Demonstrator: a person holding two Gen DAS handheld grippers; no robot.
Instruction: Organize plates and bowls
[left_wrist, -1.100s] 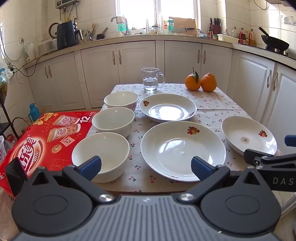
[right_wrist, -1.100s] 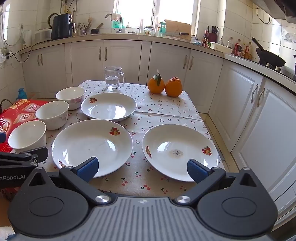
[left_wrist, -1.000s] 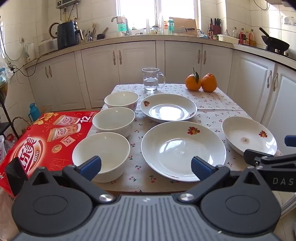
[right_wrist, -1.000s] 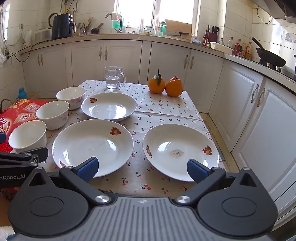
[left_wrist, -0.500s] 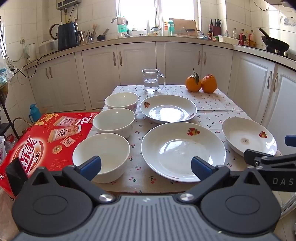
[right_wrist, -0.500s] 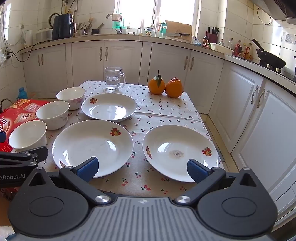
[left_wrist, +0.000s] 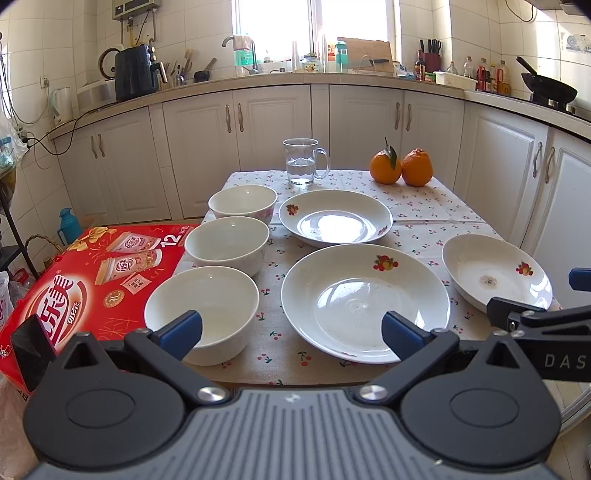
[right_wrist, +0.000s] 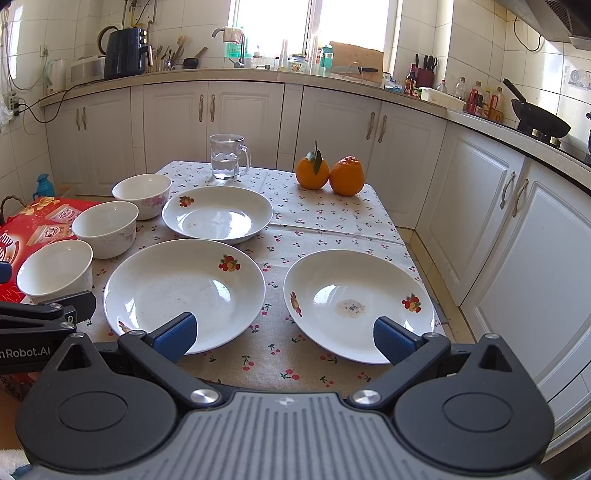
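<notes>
— Three bowls (left_wrist: 229, 243) are seen in a row at the counter's (left_wrist: 424, 206) left edge; where is the left hand-held gripper (left_wrist: 291, 328)?
— It is held spread wide, empty, before the nearest bowl (left_wrist: 201, 306) and large plate (left_wrist: 365, 301).
— And the right view?
— The right hand-held gripper (right_wrist: 284, 332) is likewise spread, empty, between the large plate (right_wrist: 184, 291) and right plate (right_wrist: 358, 302).

Plates (left_wrist: 365, 302) and bowls (left_wrist: 201, 306): glossy white glazed ceramic, smooth. Bench cloth (left_wrist: 417, 210): matt woven fabric, cherry print. Mug (left_wrist: 301, 160) beyond the fingers: clear glass. Fingers (left_wrist: 183, 330): matt blue pads on black plastic. Box (left_wrist: 88, 273): glossy red printed cardboard.
</notes>
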